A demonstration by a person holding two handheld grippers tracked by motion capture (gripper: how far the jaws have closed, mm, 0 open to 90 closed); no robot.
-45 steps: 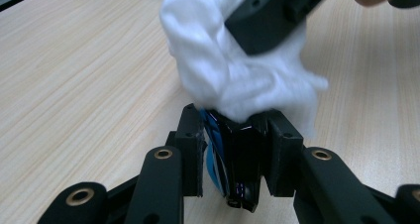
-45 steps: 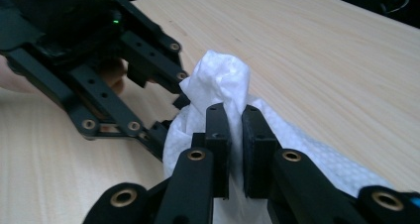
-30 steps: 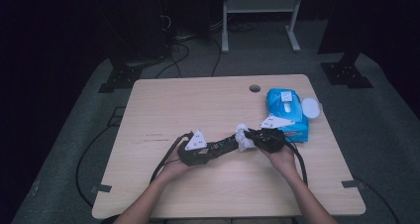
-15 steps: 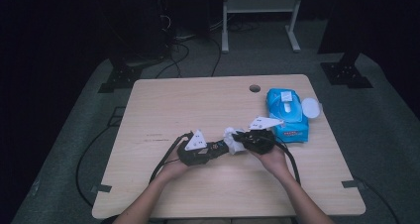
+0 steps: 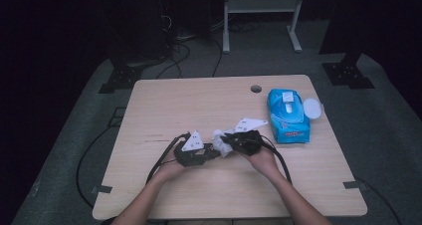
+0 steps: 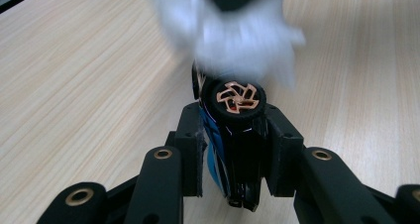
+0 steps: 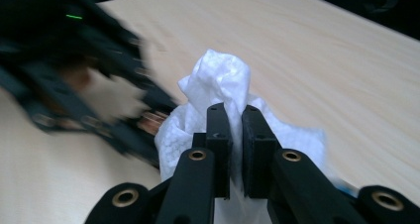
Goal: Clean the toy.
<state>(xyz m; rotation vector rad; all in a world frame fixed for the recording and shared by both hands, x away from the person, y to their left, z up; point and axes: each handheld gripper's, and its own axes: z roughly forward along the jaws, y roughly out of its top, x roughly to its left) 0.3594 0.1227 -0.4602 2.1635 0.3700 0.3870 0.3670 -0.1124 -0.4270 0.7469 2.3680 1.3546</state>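
Looking down on a pale wooden table (image 5: 164, 105) in a dark room, the high view shows a person's two forearms coming in from the bottom edge, with the hands meeting near the table's middle. Toward the right edge lies a blue pack of wipes (image 5: 287, 115), its round white lid flipped open beside it, well apart from the hands. The left gripper (image 5: 211, 153) lies low near the table and points right; its jaws are clenched on a small toy car (image 6: 233, 135), dark with blue stripes, held nose-outward so that its long axis runs straight on from the jaws and a black wheel with a copper-coloured hub faces that gripper's camera. The right gripper (image 5: 225, 143) points left, straight at it, and its jaws are pinched tight on a crumpled white wipe (image 7: 218, 92), which bulges out above and to both sides of the tips. In the left gripper view the wipe shows as a blurred white mass just beyond the car's far end, either touching it or very nearly so; the blur hides which. In the right gripper view the left gripper is a dark blurred shape to the left, with the wipe's edge against it. The car therefore lies directly ahead of the wipe, tip to tip, and the right hand is the one carrying the cloth. Judging from this, the work in hand is wiping the car, and the next stroke would run along the car's length while the left hand holds it firm.
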